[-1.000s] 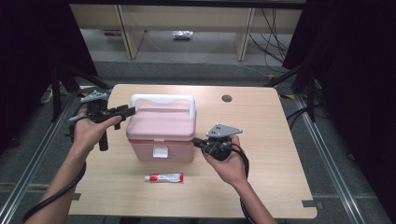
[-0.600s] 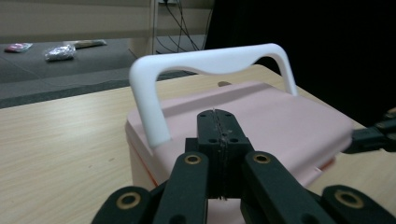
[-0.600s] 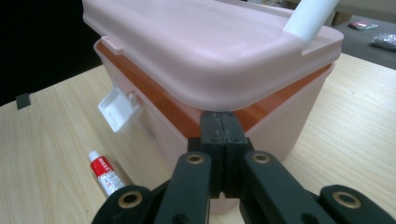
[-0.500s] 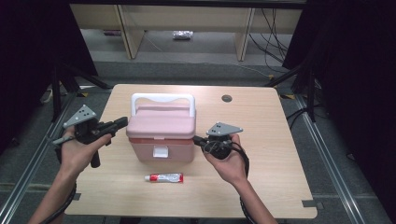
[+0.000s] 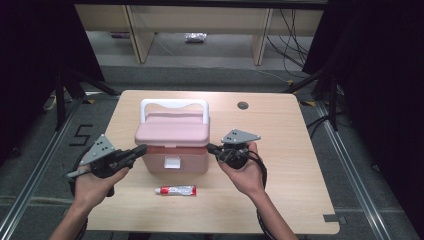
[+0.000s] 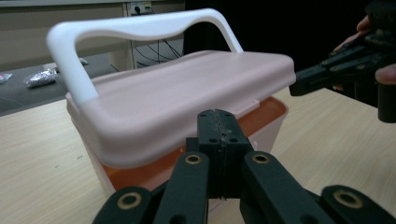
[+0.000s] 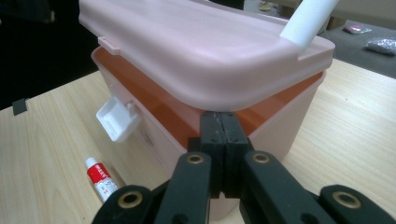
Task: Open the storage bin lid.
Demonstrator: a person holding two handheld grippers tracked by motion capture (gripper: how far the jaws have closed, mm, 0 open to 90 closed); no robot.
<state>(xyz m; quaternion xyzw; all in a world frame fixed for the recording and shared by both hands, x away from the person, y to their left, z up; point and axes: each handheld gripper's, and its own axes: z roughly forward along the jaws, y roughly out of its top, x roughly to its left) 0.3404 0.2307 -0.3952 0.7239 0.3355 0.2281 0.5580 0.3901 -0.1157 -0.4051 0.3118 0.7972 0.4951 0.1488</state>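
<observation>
Pink and closed, the box (image 5: 172, 145) with its white handle (image 5: 174, 106) sits between the left gripper (image 5: 140, 149) and the right gripper (image 5: 210, 147) in the high view, jaws pressed together and empty at each side of it, maybe ready to push the lid (image 5: 173, 131) up. From the left gripper view, the shut left gripper (image 6: 217, 122) points at the lid's (image 6: 187, 100) edge just ahead. From the right gripper view, the shut right gripper (image 7: 219, 122) sits under the lid's (image 7: 201, 51) rim, the white latch (image 7: 116, 119) and a small tube (image 7: 102, 183) off to its left.
</observation>
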